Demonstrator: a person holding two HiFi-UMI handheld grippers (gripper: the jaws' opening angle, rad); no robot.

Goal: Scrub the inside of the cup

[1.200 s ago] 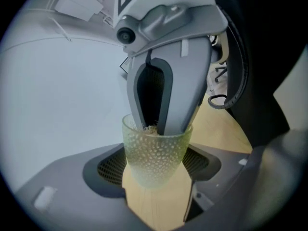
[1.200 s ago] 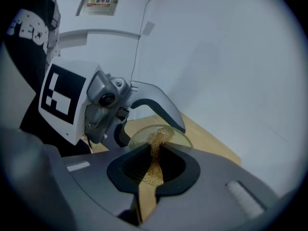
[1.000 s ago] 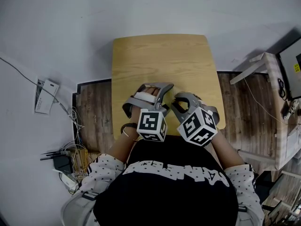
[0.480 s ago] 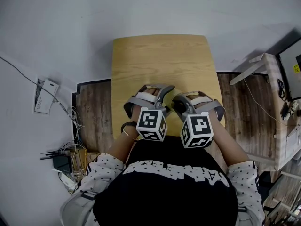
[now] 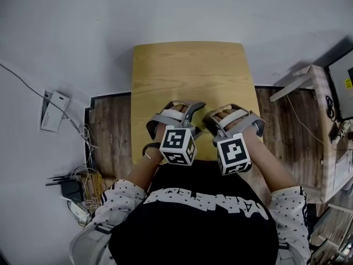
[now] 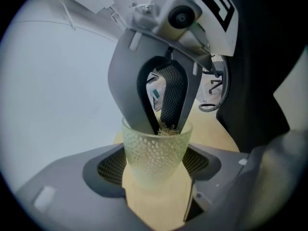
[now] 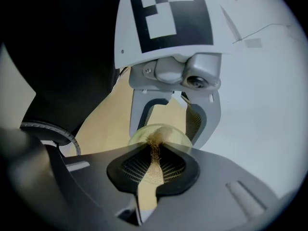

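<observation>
Cup (image 6: pixel 155 153) sits clamped by its wall in the left gripper (image 6: pixel 154 164) jaws, over the table (image 5: pixel 187 70) near its 6 o'clock edge. Its mouth faces the other gripper, so it's braced for scrubbing. Right gripper (image 7: pixel 154 166) jaws are pinched together on a tan scrubber (image 7: pixel 155 148). Seen from the left gripper view, they enter the cup mouth from 12 o'clock. Fibres sit just inside the rim, so scrubbing is likely under way.
</observation>
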